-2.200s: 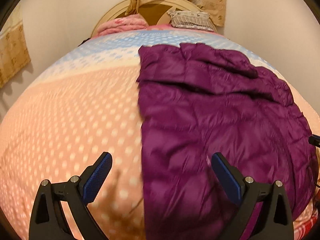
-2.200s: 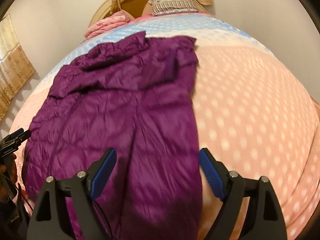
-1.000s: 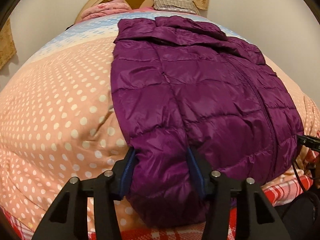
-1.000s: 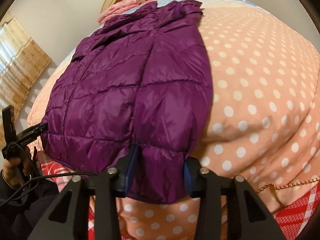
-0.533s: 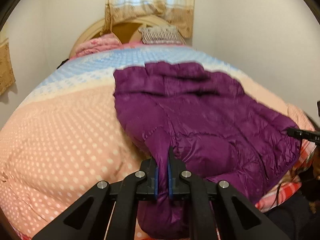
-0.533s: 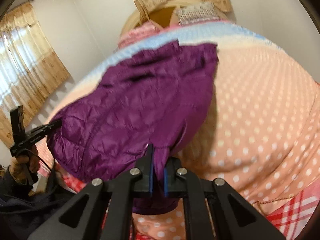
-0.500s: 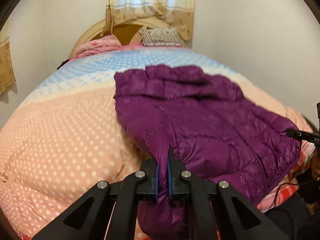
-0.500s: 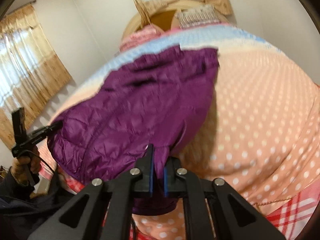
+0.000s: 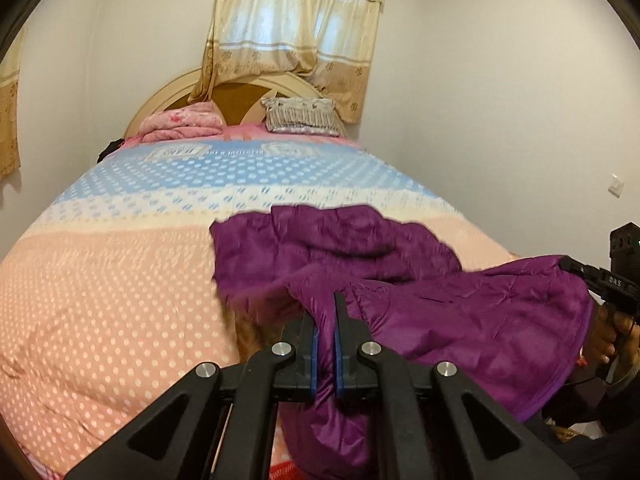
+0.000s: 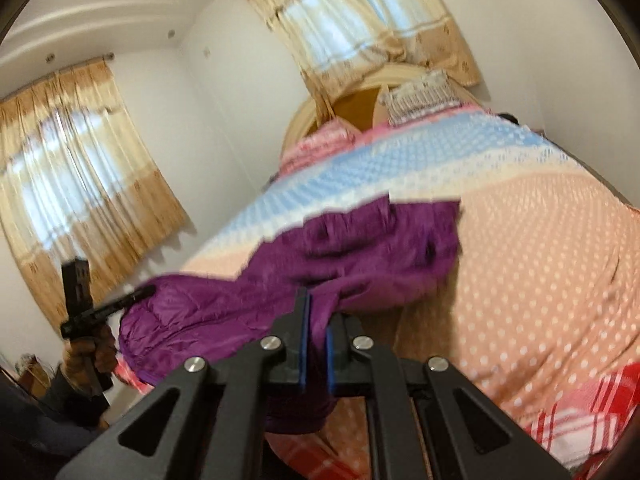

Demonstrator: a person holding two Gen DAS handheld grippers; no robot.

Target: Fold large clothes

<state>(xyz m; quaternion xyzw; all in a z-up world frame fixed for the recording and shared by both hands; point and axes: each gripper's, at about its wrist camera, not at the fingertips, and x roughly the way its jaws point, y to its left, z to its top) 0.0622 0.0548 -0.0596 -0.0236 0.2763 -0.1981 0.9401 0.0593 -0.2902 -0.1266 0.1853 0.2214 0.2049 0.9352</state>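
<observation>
Since the frames of 1 second back, we have clamped both grippers onto the hem of the purple jacket point(image 9: 460, 320) and raised it, so its near half now hangs off the bed point(image 9: 100, 300) in the lower middle of both views, while the collar end lies bunched on the pink dotted quilt at mid-frame. Our left gripper point(image 9: 327, 344) has its jaws pinched tight on a fold of the hem, and our right gripper point(image 10: 316, 354) is likewise closed on the opposite hem corner, with fabric spilling below the blue pads in both views.

We see 3 risks from here. The shell looks slick and puffy (a quilted down type, we judge), so a thin pinch could slide out if we swing the hem forward fast. The far end is already rumpled, and laying the hem over it could trap those creases in the fold. Our 2 hands also need to travel evenly; if one leads, we expect the fold line to skew. In the left wrist view our right hand point(image 9: 608, 328) sits at the right edge, close to the cloth.
</observation>
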